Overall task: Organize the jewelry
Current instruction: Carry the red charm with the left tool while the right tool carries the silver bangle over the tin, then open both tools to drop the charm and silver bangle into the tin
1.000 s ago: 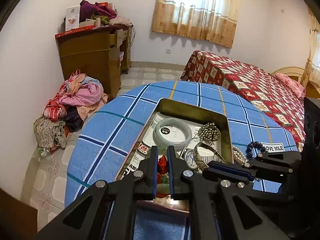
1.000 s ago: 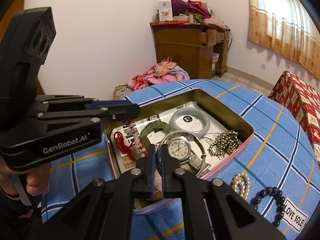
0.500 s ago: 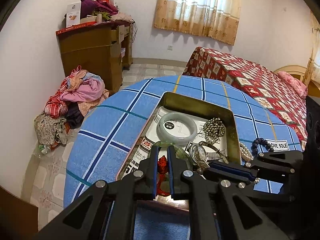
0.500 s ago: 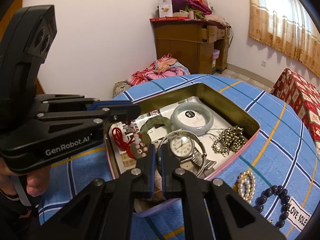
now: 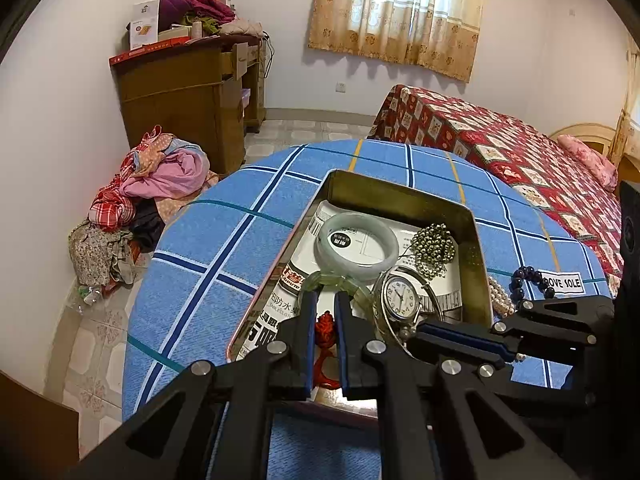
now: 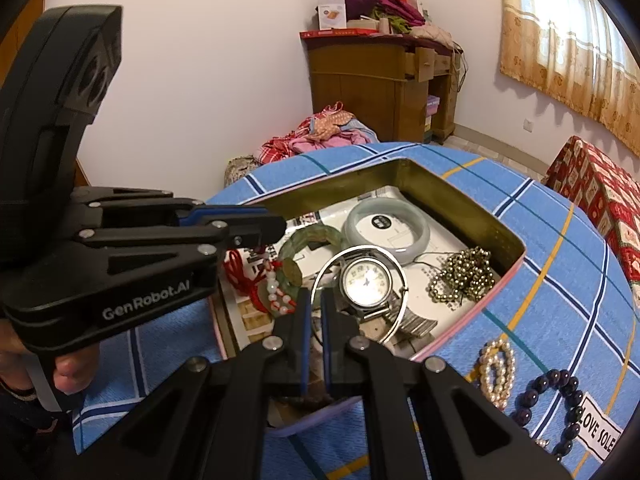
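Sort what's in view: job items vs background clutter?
Job: tin, jade bangle, watch, gold beads, red cord, pearls, dark beads.
Lying about: clothes pile, desk, bed, curtain.

blue checked tablecloth (image 5: 224, 240), pale green bangle (image 5: 357, 246), red cord (image 5: 325, 326), white pearls (image 6: 497, 368)

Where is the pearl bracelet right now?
The pearl bracelet lies on the blue checked cloth just outside the tin's right wall, beside the dark bead bracelet.
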{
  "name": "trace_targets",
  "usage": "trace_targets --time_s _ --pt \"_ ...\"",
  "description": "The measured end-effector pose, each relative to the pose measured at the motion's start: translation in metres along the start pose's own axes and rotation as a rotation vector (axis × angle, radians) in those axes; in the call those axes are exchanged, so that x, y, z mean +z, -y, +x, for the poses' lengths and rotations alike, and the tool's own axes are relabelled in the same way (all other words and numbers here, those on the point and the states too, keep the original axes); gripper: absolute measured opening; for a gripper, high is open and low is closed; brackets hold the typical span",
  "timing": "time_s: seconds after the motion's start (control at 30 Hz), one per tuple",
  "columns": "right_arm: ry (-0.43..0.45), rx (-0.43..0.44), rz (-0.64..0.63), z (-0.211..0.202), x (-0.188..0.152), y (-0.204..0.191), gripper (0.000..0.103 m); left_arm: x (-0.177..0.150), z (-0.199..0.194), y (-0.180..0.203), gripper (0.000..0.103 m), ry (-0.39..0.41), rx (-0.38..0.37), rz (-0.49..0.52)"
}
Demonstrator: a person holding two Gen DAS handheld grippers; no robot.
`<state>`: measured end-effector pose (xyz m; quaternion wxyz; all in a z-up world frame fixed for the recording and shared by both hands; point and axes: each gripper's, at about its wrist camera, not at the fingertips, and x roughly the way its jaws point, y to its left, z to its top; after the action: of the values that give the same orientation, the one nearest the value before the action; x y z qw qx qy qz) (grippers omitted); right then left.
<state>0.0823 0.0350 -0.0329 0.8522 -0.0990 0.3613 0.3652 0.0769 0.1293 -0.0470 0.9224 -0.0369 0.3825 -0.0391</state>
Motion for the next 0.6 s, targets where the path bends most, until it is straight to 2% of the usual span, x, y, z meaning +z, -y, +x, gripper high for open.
trace_targets --time_s 0.17,0.2,0.23,0.27,0.3,0.33,0.37,0.53,0.6 --pt "0.001 -0.037 -0.035 -0.001 -0.001 -0.006 0.006 0.0 -0.003 0.0 0.011 0.024 -0.005 -0.011" --pt "0.009 -0.039 -0.032 -0.004 -0.001 -0.006 0.007 0.001 -0.006 -0.001 0.021 0.036 -0.007 -0.021" --pt "0.011 -0.036 -0.028 -0.005 -0.001 -0.006 0.013 0.001 -0.009 -0.002 0.044 0.043 -0.004 -0.025" --pt "0.015 -0.034 -0.023 -0.007 -0.001 -0.006 0.025 0.002 -0.013 -0.003 0.056 0.062 0.006 -0.034" --pt "0.026 -0.038 -0.023 -0.011 -0.001 -0.006 0.03 0.002 -0.018 -0.003 0.072 0.088 0.01 -0.039" --pt "0.034 -0.043 -0.028 -0.014 -0.001 -0.006 0.041 0.003 -0.022 -0.003 0.074 0.106 0.008 -0.042" --pt "0.04 -0.049 -0.033 -0.017 -0.001 -0.007 0.045 0.004 -0.026 -0.002 0.074 0.113 -0.001 -0.044" --pt "0.055 -0.07 -0.027 -0.034 -0.008 -0.001 0.046 0.006 -0.031 0.004 0.074 0.103 -0.002 -0.046" --pt "0.065 -0.09 -0.01 -0.045 -0.014 0.009 0.051 0.005 -0.033 0.009 0.074 0.103 -0.018 -0.057"
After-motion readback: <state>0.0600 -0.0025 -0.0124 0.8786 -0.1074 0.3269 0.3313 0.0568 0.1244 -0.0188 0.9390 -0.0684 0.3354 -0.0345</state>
